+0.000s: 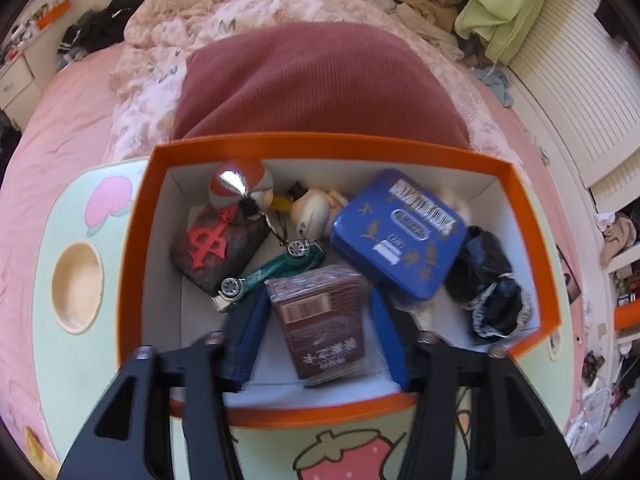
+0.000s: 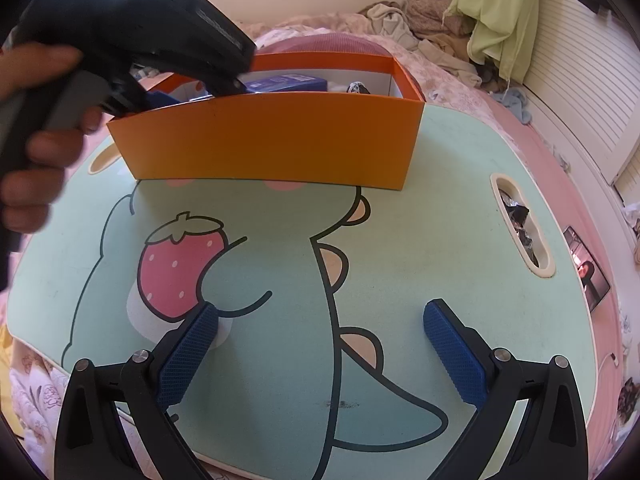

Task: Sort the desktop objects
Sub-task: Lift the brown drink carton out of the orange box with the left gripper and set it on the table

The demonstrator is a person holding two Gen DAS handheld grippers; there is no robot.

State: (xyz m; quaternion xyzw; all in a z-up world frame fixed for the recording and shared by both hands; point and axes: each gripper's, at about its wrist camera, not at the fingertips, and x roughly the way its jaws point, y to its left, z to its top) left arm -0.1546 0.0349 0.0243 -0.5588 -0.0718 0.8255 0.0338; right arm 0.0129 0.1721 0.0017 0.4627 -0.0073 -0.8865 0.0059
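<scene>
**Inspector:** Bedroom setting: pink bed (image 1: 60, 128) with a maroon cushion (image 1: 320, 84) and heaped clothing behind. On the bed stands a small desk (image 2: 440, 220) printed with a cartoon dinosaur and strawberry. Contents of the orange box (image 1: 136, 240)?

**Assistant:** It sits at the far edge of the desk. Inside: a blue tin (image 1: 400, 236), a toy car (image 1: 268, 272), a silver-and-red ball (image 1: 240, 188), a dark pouch with a red emblem (image 1: 220, 244), a small figurine (image 1: 312, 212), black lace-trimmed fabric (image 1: 488, 284), and a brown wrapped pack (image 1: 324, 320).

**Inspector:** Left claw (image 1: 316, 336)?

**Assistant:** Lowered into the box, jaws partly apart on either side of the brown pack. Gaps show on both sides; the pads do not press on it.

**Inspector:** Right claw (image 2: 320, 356)?

**Assistant:** Spread wide over the bare desk, gripping nothing. Its view shows a hand (image 2: 36, 128) on the left tool's handle.
</scene>
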